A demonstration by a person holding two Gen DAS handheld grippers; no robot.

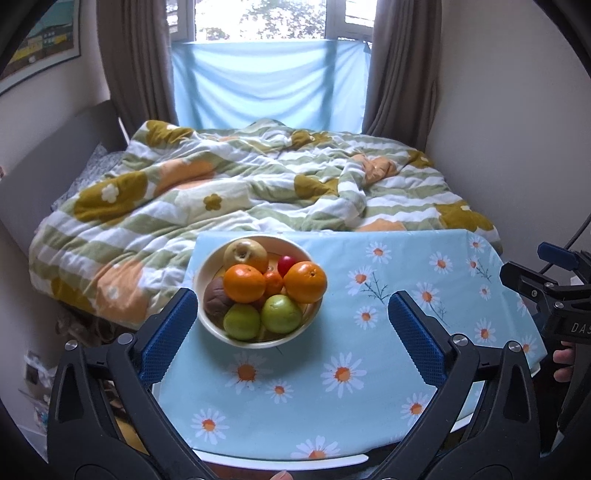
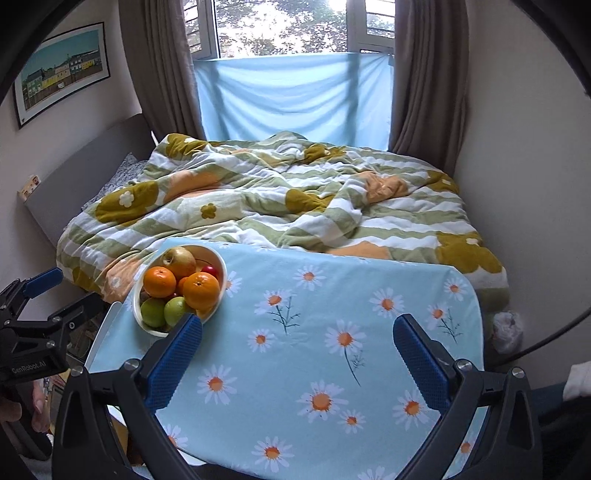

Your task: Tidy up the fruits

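Left gripper [image 1: 291,325]: I see my blue pads wide apart, with nothing between them; the bowl sits just past the left pad.
Right gripper [image 2: 297,349]: its pads also stand wide apart over the bare cloth, and they hold nothing.
Table [image 1: 369,369]: it carries a light blue cloth with daisies, and stands at the foot of the bed.
Bowl [image 1: 207,266]: cream colour, on the far left corner of the table, near the edge.
Fruits in bowl: two oranges [image 1: 244,283] on top, two green fruits [image 1: 281,314] at the near side, a yellow apple [image 1: 245,253] at the far side, a small red fruit [image 1: 286,264], and one brown round thing [image 1: 215,295] at the left. I cannot tell what the brown one is.
Bed [image 1: 240,184]: behind the table, with a crumpled quilt of green stripes and flowers.
Window [image 2: 284,26]: behind the bed, with brown curtains and a blue sheet across its lower part.
Hand [image 1: 563,365]: fingers show at the right edge of the left view, on the other gripper's handle.
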